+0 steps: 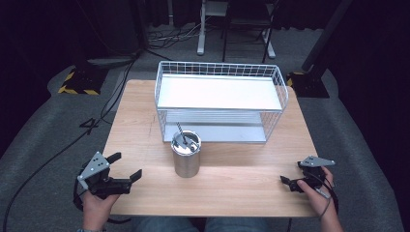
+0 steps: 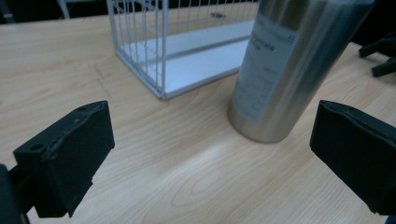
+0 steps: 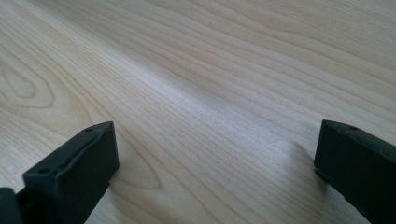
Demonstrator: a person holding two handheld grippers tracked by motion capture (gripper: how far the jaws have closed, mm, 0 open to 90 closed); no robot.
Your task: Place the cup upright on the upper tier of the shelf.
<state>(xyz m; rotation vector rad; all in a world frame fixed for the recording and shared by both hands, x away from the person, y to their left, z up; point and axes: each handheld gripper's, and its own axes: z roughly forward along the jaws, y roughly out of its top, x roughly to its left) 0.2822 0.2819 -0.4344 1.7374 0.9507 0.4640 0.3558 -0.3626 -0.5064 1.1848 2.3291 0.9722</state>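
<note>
A steel cup (image 1: 186, 157) stands upright at the middle of the wooden table (image 1: 232, 188), with a thin metal utensil (image 1: 181, 131) leaning inside it. In the left gripper view the cup (image 2: 285, 70) rises ahead and to the right, bearing a pale label. My left gripper (image 1: 125, 166) rests open at the table's front left, its jaws wide apart and pointed toward the cup (image 2: 212, 121). At the front right my right gripper (image 1: 292, 173) is held low over bare wood, open, with nothing between its jaws (image 3: 215, 140).
A white wire two-level rack (image 1: 220, 101) sits just behind the cup, its near corner (image 2: 154, 46) in the left gripper view. The right gripper's jaws (image 2: 380, 56) show far off beyond the cup. Cables and stand legs lie on the floor behind the table.
</note>
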